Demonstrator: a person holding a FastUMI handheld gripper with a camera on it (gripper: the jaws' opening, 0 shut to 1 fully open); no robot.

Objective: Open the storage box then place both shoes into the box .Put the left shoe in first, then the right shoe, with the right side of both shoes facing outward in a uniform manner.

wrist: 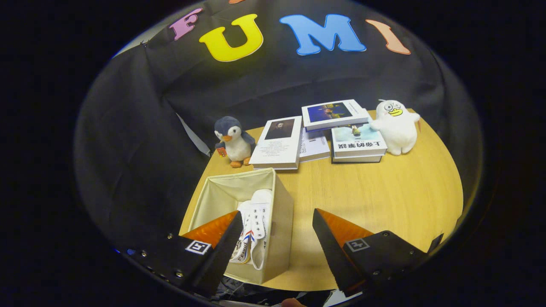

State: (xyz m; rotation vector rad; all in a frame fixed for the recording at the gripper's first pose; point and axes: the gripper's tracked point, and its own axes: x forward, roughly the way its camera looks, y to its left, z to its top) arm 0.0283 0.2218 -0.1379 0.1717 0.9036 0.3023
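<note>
This is a staged recording booth, not a lived-in room. Black cloth hangs as a wall around a round wooden table. The table is dressed with home props: at 12 o'clock a loose pile of books, at 11 o'clock a penguin toy, at 1 o'clock a white duck toy. At 7 o'clock stands an open fabric box with a white shoe inside. The gripper hangs above with fingers spread apart, empty.

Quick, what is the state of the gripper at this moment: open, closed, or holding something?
Gripper: open, holding nothing; its fingers are spread above the right wall of the storage box, which has a white shoe inside.
</note>
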